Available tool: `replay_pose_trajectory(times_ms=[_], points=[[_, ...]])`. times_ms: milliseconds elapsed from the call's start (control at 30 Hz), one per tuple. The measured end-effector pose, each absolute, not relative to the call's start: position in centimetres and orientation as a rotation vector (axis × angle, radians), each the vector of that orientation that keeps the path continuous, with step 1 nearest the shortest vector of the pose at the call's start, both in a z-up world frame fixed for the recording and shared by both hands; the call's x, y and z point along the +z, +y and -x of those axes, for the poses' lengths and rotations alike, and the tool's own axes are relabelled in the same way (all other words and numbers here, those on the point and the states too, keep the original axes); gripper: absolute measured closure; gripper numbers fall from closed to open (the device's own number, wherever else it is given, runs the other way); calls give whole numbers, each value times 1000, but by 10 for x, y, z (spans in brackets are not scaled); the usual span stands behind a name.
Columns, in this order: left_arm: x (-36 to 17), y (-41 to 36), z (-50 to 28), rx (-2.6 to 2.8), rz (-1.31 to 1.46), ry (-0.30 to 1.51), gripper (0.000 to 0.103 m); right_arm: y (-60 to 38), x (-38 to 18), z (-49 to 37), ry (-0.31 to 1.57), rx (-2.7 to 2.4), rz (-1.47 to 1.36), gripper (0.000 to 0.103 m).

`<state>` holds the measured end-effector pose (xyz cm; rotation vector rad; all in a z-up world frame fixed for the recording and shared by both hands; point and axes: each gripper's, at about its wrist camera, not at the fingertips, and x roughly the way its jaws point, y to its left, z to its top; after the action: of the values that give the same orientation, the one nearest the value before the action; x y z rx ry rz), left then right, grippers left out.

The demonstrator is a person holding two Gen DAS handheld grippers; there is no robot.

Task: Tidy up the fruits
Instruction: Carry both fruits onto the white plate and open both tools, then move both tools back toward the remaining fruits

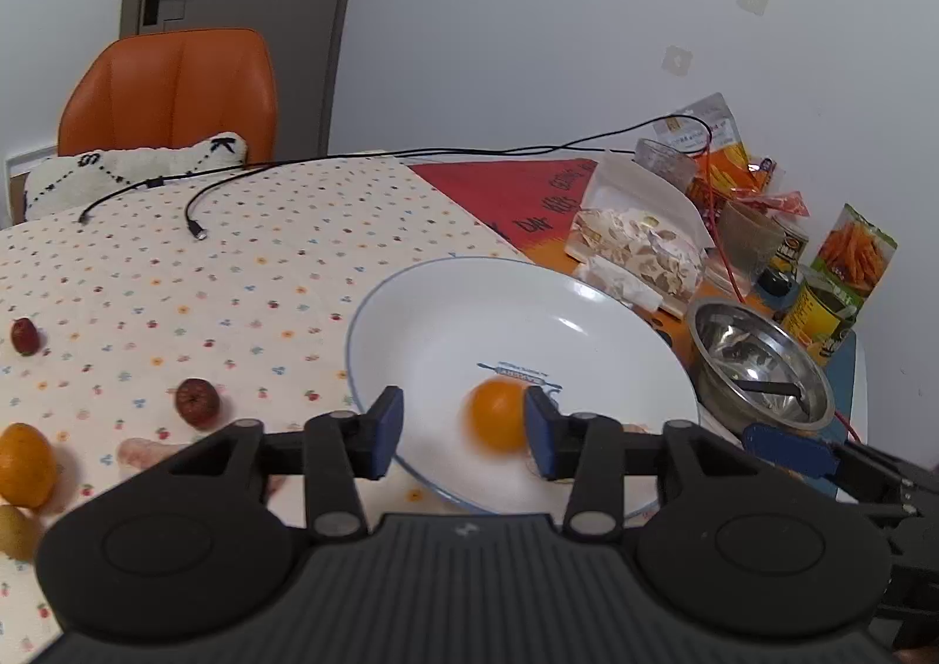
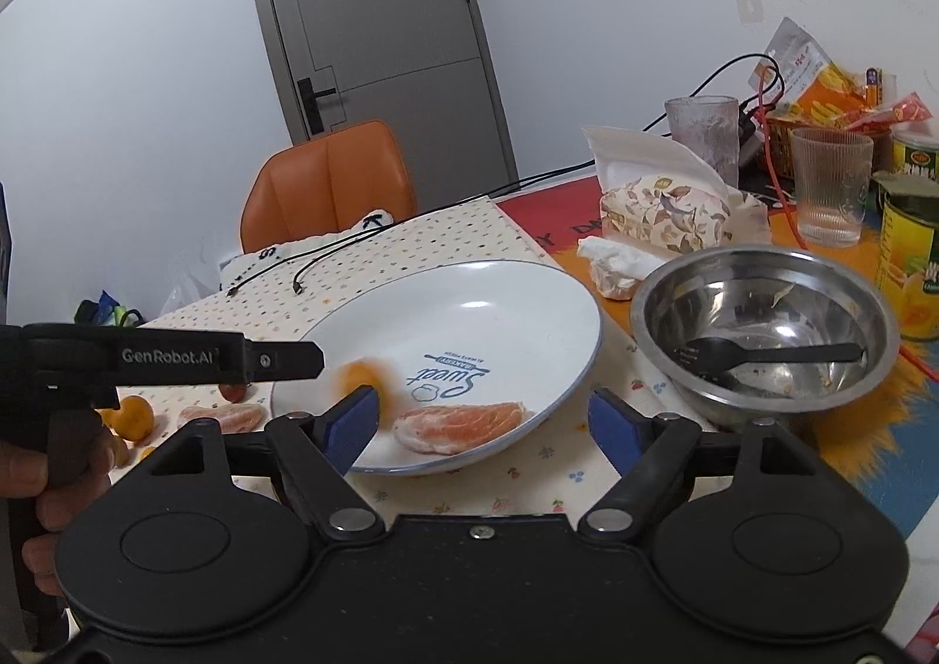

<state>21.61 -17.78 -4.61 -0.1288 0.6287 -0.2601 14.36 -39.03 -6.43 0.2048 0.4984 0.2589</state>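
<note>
White plate — blurred kumquat seemingly between jaws

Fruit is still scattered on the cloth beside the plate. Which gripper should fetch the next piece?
Left. The left gripper is open, and the red dates and the orange fruit lie on its side of the plate. The right gripper, also open, faces the plate's opposite side, near the steel bowl.

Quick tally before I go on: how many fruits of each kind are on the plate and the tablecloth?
Small oranges: 2
Red dates: 2
Peeled citrus pieces: 2
Yellowish fruit, partly cut off at the frame edge: 1
Total: 7
</note>
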Motion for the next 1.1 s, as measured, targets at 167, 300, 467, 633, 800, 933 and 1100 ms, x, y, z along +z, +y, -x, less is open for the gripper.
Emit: replay_pose_trajectory(times_ms=[167, 300, 467, 633, 800, 933, 1100], points=[[-39, -163, -209, -223, 145, 615, 43, -386, -65, -142, 514, 263, -213, 22], [-37, -149, -203, -207, 162, 610, 37, -381, -63, -139, 512, 273, -223, 15], [-34, -131, -194, -192, 183, 600, 34, -372, -60, -137, 504, 297, -220, 13], [-31, -114, -181, -164, 189, 580, 34, -360, -58, -136, 509, 322, -219, 13], [-28, -93, -170, -139, 209, 562, 34, -347, -54, -133, 507, 350, -211, 13], [-25, -77, -163, -114, 227, 552, 34, -337, -52, -132, 509, 368, -210, 13], [-24, -58, -152, -84, 243, 539, 34, -325, -50, -132, 519, 393, -213, 12]])
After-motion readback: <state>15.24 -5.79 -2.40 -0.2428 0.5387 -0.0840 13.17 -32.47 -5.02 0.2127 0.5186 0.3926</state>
